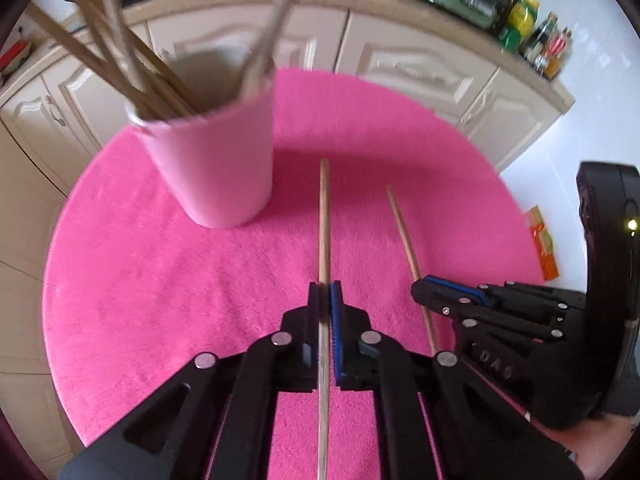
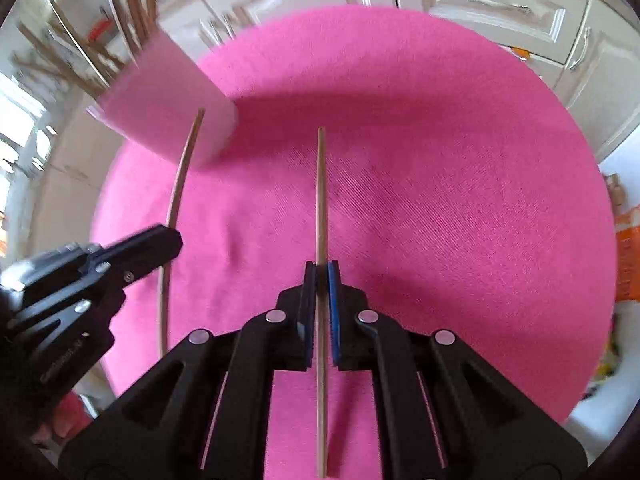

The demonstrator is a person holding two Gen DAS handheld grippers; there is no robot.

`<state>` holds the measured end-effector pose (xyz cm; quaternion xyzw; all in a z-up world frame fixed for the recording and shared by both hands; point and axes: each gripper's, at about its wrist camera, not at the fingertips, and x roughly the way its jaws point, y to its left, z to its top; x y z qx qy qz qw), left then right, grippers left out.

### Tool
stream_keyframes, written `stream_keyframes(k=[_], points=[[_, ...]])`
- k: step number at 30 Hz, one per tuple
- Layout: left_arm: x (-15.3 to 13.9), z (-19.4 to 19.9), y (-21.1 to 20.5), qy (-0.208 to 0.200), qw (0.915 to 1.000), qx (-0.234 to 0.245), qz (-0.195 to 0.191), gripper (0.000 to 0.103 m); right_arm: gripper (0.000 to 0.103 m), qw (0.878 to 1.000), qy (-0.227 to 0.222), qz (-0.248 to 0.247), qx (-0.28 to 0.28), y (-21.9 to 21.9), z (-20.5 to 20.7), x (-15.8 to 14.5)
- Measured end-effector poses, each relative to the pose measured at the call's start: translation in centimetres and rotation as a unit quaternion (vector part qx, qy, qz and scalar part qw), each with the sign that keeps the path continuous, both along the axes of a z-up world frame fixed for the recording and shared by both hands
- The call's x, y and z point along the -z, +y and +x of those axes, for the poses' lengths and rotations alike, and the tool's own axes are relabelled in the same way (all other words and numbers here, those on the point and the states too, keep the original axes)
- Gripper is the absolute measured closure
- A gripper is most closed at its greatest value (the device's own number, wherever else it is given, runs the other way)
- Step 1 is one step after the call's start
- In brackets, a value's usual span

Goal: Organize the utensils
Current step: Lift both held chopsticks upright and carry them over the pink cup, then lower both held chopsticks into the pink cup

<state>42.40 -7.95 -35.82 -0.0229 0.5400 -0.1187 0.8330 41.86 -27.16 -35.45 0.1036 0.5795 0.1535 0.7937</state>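
Already most of the work looks done, judging by how things lie: the pink cup (image 1: pixel 216 160) stands on the round pink mat (image 1: pixel 160 280) with several wooden chopsticks (image 1: pixel 120 60) and a paler utensil handle (image 1: pixel 276 28) leaning out of it; what seems left is two sticks, one in each gripper. From the left wrist view, the left gripper (image 1: pixel 325 300) has its jaws closed on a chopstick (image 1: pixel 324 216) that runs straight toward twelve o'clock, its tip ending just right of the cup's base; the right gripper (image 1: pixel 424 292) sits at about four o'clock, pinching a second chopstick (image 1: pixel 404 236) that slants up toward one o'clock. From the right wrist view the right gripper (image 2: pixel 320 276) is likewise clamped on its stick (image 2: pixel 321 200); the left gripper (image 2: pixel 168 240) comes in at nine o'clock, and its stick (image 2: pixel 182 176) reaches toward the cup (image 2: pixel 168 100) at ten o'clock. No loose utensils show on the mat, though its near edge is hidden by the gripper bodies. For room: the mat is bare from twelve round to three o'clock; the cup's mouth is crowded with splayed sticks, so an entry from above on its right side looks the freest; the two grippers sit close beside each other, so moving one at a time seems prudent; beyond the mat edge lie cabinets (image 1: pixel 400 60) and white floor (image 1: pixel 560 152).
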Motion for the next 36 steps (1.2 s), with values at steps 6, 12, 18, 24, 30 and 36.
stream_keyframes(k=[6,12,18,24,30,36], points=[[-3.5,-1.5,0.9,-0.058,0.9982,-0.016,-0.011,0.098,0.097,0.997,-0.059,0.057,0.008,-0.4,-0.8,-3.8],[-7.3,-2.1,2.1,-0.109,0.9933,-0.027,-0.026,0.098,0.097,0.99,-0.11,0.087,-0.008,1.6,-1.2,-7.2],[-11.9,-2.2,3.5,-0.188,0.9792,-0.047,-0.058,0.098,0.097,0.979,-0.166,0.114,-0.022,2.8,0.0,-11.5],[-16.1,-1.2,6.2,-0.276,0.9522,-0.093,-0.092,0.098,0.097,0.964,-0.233,0.125,-0.03,4.0,2.1,-15.7],[-18.4,0.7,7.6,-0.338,0.9262,-0.126,-0.109,0.098,0.097,0.944,-0.307,0.122,-0.026,5.3,3.5,-18.8],[-19.0,3.2,8.0,-0.386,0.9037,-0.152,-0.105,0.098,0.097,0.93,-0.349,0.115,-0.023,6.6,4.9,-19.2]])
